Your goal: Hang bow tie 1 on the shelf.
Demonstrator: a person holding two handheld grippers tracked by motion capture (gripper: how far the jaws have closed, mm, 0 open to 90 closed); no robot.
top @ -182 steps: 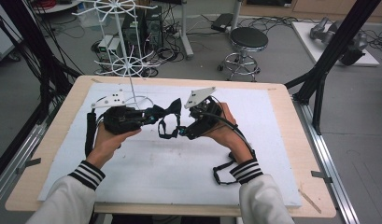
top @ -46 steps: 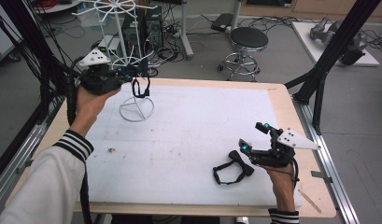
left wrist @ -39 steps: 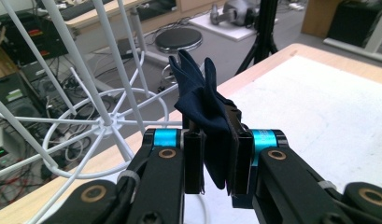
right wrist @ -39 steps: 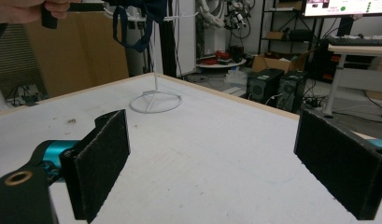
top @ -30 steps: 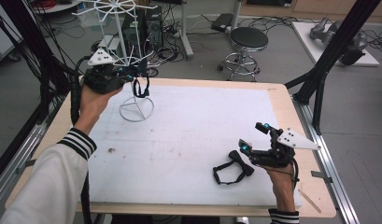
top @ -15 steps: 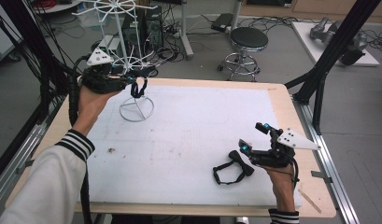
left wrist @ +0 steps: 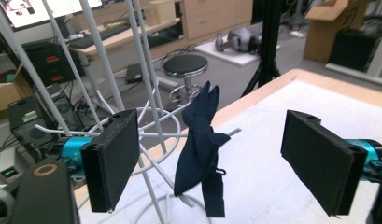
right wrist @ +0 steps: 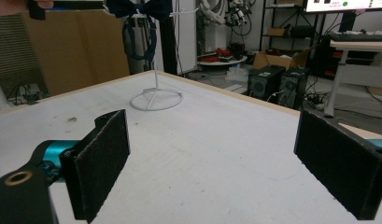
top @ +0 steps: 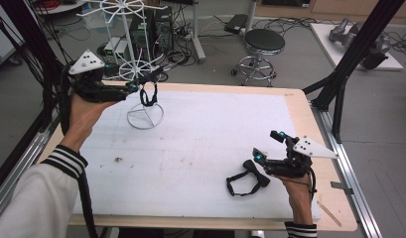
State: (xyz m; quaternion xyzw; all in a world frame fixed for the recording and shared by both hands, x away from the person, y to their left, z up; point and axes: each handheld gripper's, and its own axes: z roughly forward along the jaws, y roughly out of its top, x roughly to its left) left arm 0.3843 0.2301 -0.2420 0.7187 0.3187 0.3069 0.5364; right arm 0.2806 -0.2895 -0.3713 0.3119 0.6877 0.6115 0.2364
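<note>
One bow tie [left wrist: 200, 140], between open left gripper [left wrist: 221, 163]

Your left gripper [left wrist: 212, 158] has the rack's [top: 141, 74] wires and hung bow tie [left wrist: 200, 149] just ahead at the table's [top: 200, 134] far-left corner. The middle lies open. Another bow tie [top: 247, 179] lies near the near-right corner.

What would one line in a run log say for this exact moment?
left gripper: open, by bow tie hanging on white rack | right gripper: open, beside second bow tie on table
</note>
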